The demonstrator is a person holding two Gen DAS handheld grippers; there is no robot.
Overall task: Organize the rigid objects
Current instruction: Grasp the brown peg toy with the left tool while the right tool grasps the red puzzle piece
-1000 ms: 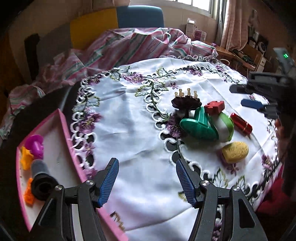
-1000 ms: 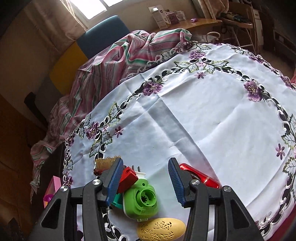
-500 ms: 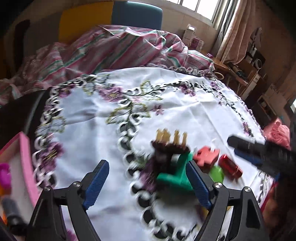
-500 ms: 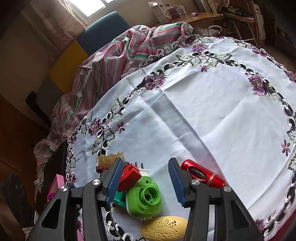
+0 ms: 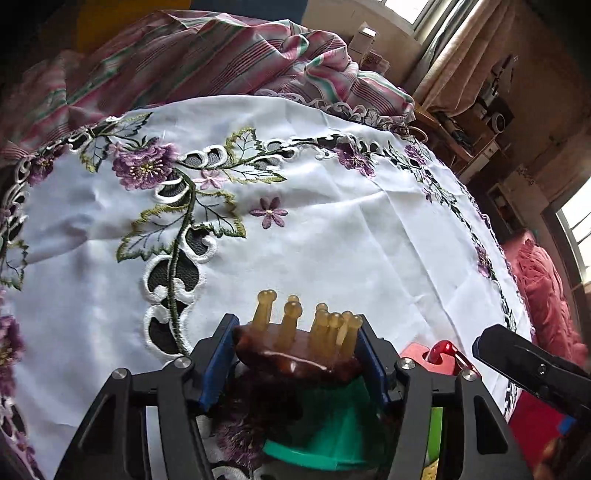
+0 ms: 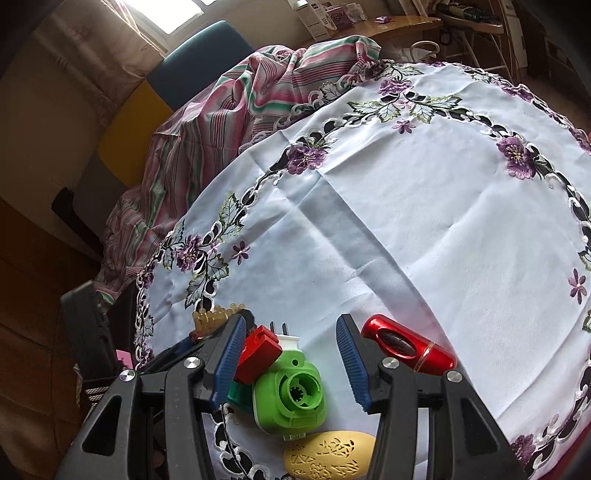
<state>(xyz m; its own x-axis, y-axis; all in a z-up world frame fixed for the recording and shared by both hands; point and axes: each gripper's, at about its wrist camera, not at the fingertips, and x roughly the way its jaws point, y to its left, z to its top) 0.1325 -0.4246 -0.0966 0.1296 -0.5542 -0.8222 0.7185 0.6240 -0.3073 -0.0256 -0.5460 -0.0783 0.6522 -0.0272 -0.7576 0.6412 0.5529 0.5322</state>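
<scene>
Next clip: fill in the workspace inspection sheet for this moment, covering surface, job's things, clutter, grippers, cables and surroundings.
Surface: round table under a white embroidered tablecloth.
Job's things: brown massager with amber prongs above a teal piece; red block, green housing, red cylinder, yellow carved oval clustered at the near edge.
Clutter: striped cloth heaped at the far edge.
Grippers: left gripper has just been closing, pads against the massager; right gripper open, hovering over the cluster.
Cables: nothing seen.
Surroundings: blue-and-yellow chair, shelf with boxes, curtained window.
</scene>
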